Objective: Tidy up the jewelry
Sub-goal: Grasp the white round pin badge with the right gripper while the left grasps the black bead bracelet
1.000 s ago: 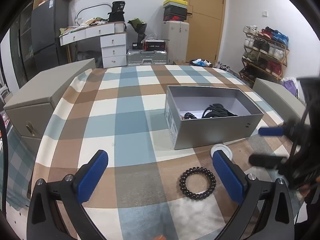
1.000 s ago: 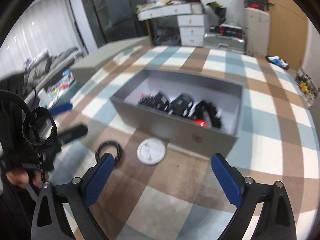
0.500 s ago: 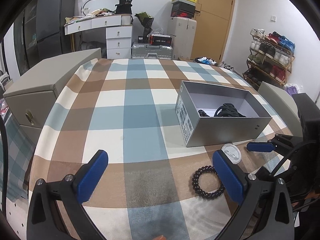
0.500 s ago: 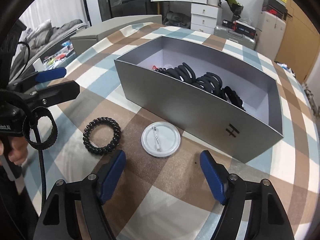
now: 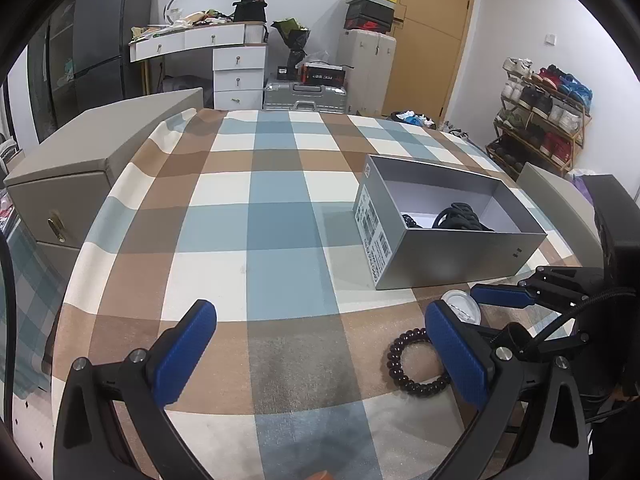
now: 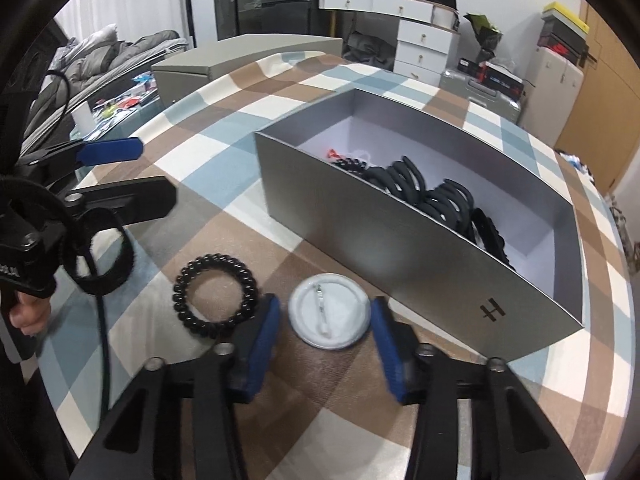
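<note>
Left wrist view: the left gripper [image 5: 320, 344] hangs over the checked tablecloth [image 5: 256, 240] with its jaws wide apart and nothing between them. Most of the cloth ahead and to the left is open, running out to the table's rounded far edge. To the right stands the grey box [image 5: 452, 256], open-topped, with dark hair ties [image 5: 460, 216] inside. Just in front of its near wall lies the white round badge [image 5: 462, 306], and nearer the camera the dark bead bracelet [image 5: 416, 364], partly hidden behind the right-hand blue pad. The right gripper [image 5: 500, 296] reaches in from the right edge, beside the badge.

Right wrist view: the right gripper [image 6: 324, 344] has just been closing its jaws; the pads now flank the white round badge [image 6: 330, 316], one on each side, and contact cannot be told. The dark bead bracelet [image 6: 216, 292] lies just left of the left pad. The grey box [image 6: 400, 236] walls off the space right behind the badge. The left gripper [image 6: 120, 172] stands at the left, jaws parted.
</note>
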